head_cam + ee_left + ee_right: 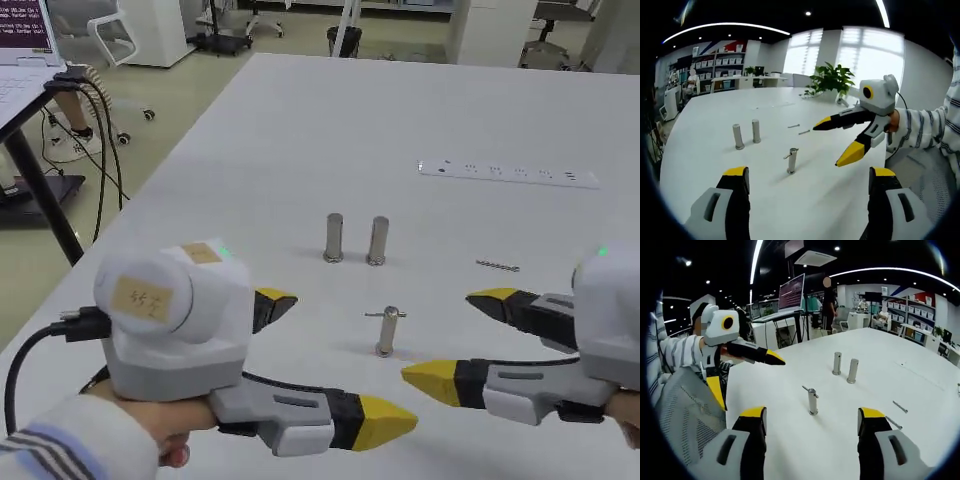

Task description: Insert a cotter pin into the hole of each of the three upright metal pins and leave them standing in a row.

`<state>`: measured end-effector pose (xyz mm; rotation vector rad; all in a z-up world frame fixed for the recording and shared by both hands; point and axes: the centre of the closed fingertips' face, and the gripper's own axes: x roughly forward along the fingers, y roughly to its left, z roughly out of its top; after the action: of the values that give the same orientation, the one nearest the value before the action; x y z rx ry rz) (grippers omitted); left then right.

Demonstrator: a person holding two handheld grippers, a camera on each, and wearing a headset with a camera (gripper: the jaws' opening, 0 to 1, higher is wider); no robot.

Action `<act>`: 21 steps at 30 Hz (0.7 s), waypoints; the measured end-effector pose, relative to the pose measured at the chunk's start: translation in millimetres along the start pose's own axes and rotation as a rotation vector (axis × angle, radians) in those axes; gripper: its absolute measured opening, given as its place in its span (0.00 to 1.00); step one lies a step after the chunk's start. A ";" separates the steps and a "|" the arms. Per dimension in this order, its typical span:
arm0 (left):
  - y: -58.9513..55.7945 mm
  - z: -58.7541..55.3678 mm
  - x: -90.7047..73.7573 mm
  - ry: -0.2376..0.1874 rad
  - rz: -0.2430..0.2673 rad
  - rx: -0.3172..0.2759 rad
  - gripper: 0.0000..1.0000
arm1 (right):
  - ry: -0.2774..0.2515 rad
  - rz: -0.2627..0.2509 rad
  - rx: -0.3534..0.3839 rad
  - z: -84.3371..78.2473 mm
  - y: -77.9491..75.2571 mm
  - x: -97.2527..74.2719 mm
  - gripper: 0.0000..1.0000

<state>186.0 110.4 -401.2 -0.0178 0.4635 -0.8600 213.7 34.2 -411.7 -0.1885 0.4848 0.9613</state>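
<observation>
We see left gripper (340, 360) and right gripper (447, 336) both wide, empty. Nearest metal pin (386, 335) stands between them, cotter pin (380, 314) through it. Two bare metal pins (333, 238) stand behind; loose cotter pin (497, 266) lies right.

A: The pins (333, 238) — metal?
B: Yes, smooth grey metal with a dull sheen; the loose cotter pin (497, 266) likewise.
A: The counter (300, 130)?
B: Smooth, matt white; the left claw (350, 360) — matt plastic, white, black, yellow; the sleeve (60, 445), striped cloth.
</observation>
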 end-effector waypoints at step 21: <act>12.6 -7.8 -0.7 0.054 0.007 0.012 0.99 | -0.036 -0.237 0.225 -20.3 -36.5 -67.5 0.98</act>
<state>191.6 120.4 -410.5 0.0182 0.5090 -0.8576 205.3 -43.7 -399.5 -0.0244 0.5206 0.6722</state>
